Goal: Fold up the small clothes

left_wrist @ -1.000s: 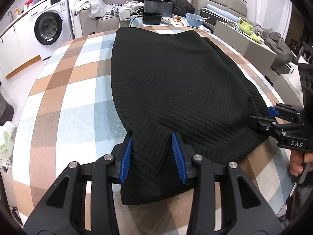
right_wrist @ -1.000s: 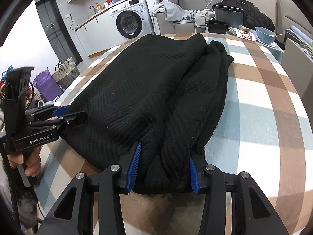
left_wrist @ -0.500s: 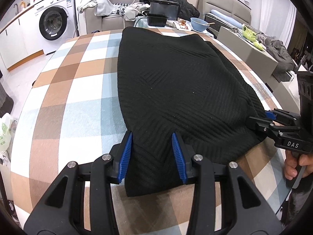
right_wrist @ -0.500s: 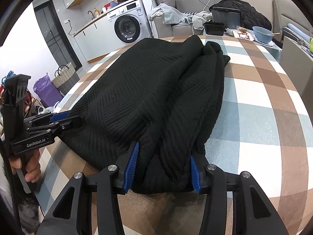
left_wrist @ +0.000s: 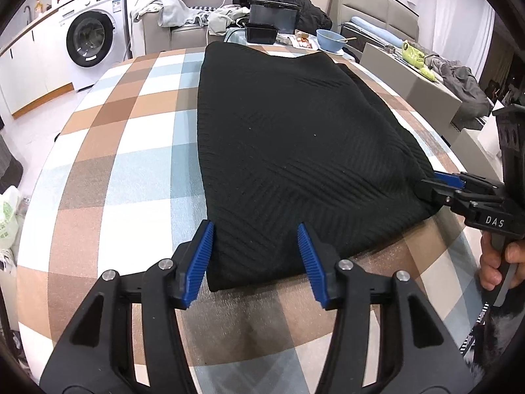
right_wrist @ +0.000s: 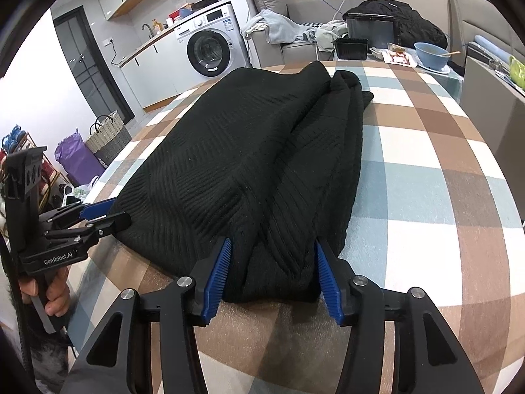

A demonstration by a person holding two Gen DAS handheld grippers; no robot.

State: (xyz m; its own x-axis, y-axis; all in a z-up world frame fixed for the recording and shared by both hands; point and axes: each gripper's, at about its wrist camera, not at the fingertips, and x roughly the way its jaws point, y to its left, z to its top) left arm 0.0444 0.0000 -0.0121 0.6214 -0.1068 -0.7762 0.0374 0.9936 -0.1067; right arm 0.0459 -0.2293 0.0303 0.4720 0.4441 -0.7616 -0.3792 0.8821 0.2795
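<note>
Black knit between both my grippers

Black ribbed sweater lies folded lengthwise on the checked tablecloth, its near hem toward me and a bunched sleeve running along its right side. My left gripper stands spread wide, blue pads either side of the near left corner of the hem, not pinching it. My right gripper is likewise spread, straddling the thick near right corner of the fold. Beyond the table stand a washing machine, a blue bowl and a black container.
</note>
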